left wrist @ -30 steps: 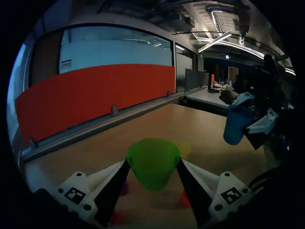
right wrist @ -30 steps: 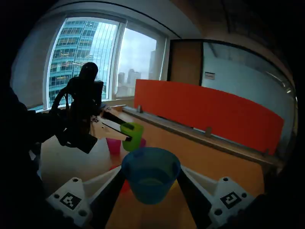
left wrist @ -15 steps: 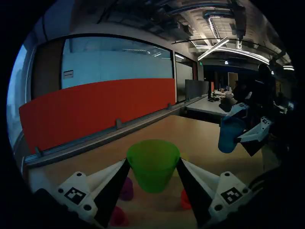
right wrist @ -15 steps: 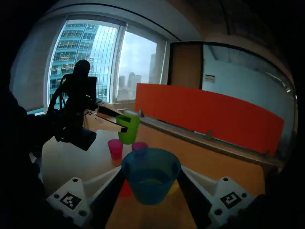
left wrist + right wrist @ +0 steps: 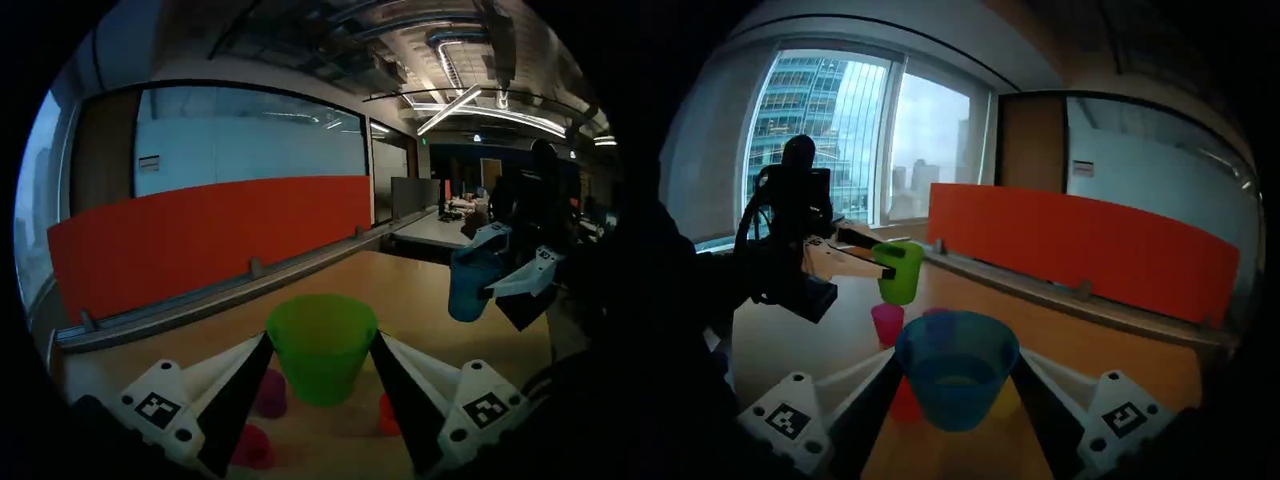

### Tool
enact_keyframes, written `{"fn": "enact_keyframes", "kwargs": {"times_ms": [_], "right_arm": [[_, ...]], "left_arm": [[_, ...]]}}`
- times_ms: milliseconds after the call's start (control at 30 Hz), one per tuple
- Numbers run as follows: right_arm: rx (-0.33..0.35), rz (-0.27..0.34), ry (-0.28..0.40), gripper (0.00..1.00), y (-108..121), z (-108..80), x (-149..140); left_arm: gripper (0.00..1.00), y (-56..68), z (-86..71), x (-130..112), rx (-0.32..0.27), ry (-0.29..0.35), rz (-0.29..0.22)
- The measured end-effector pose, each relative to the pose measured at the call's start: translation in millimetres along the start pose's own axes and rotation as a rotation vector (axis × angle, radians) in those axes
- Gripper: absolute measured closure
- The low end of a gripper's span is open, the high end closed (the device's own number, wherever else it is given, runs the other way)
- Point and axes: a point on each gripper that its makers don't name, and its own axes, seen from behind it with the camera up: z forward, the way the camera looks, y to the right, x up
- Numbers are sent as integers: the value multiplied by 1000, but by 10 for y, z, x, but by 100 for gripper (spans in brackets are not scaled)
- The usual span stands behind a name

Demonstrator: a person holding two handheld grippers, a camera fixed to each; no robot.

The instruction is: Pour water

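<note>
Orange partition panel (image 5: 208, 232) across the middle left of the left gripper view, behind the wooden tabletop (image 5: 416, 280). Bright windows (image 5: 824, 144) at the upper left of the right gripper view.

Left hand-held gripper (image 5: 321, 346) at bottom centre of its own view, both fingers clamped against the sides of an upright green cup (image 5: 322, 364). Cup interior not visible from this angle. Same cup at centre left of the right gripper view, raised above the tabletop, with the holding hand lost in dark silhouette.

Right hand-held gripper (image 5: 958, 376) at bottom centre of its own view, fingers closed on an upright blue cup (image 5: 958, 404). Shallow pool of liquid visible low inside. Same blue cup at the right edge of the left gripper view, dim and hard to make out.

Small cups on the tabletop:
- pink cup (image 5: 887, 322) in the open, just below the green cup
- red cup (image 5: 904, 404) partly hidden between the lower-left finger and the blue cup
- yellow cup (image 5: 1006, 400) mostly hidden behind the blue cup
</note>
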Motion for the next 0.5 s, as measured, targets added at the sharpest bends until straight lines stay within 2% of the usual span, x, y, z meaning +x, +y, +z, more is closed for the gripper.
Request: {"fn": "enact_keyframes", "kwargs": {"times_ms": [500], "right_arm": [[33, 0, 12, 9, -89, 144, 82]], "left_arm": [[13, -27, -316, 76, 28, 28, 10]]}}
